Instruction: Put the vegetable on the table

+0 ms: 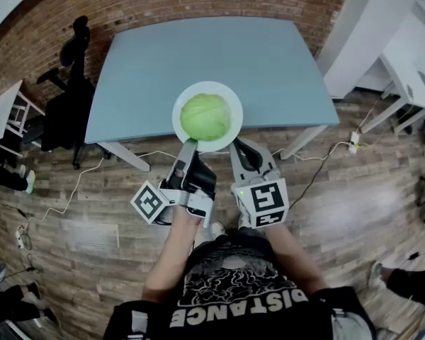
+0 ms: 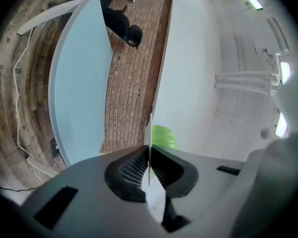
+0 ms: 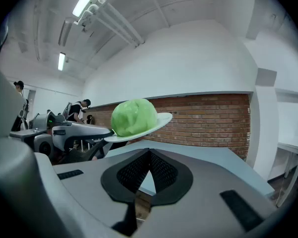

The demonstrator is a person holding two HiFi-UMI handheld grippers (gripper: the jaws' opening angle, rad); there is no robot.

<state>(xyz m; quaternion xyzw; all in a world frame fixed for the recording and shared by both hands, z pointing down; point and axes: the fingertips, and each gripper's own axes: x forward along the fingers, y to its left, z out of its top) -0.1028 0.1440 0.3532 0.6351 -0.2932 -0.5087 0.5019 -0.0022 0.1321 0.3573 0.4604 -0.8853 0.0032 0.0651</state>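
One cabbage (image 1: 205, 117) sits on one white plate (image 1: 209, 86). The left gripper (image 1: 190, 147) has its fingers clamped on the plate's near rim, so the cabbage lies just past our fingertips, untouched by them. We hold the plate tilted in the air over the near edge of the one blue table (image 1: 198, 48). The right gripper (image 1: 242, 147) has its fingers closed on nothing, just beside the rim. Two grippers total.

Left gripper (image 1: 191, 147) tight on plate (image 1: 176, 117) rim, right gripper (image 1: 239, 146) closed.
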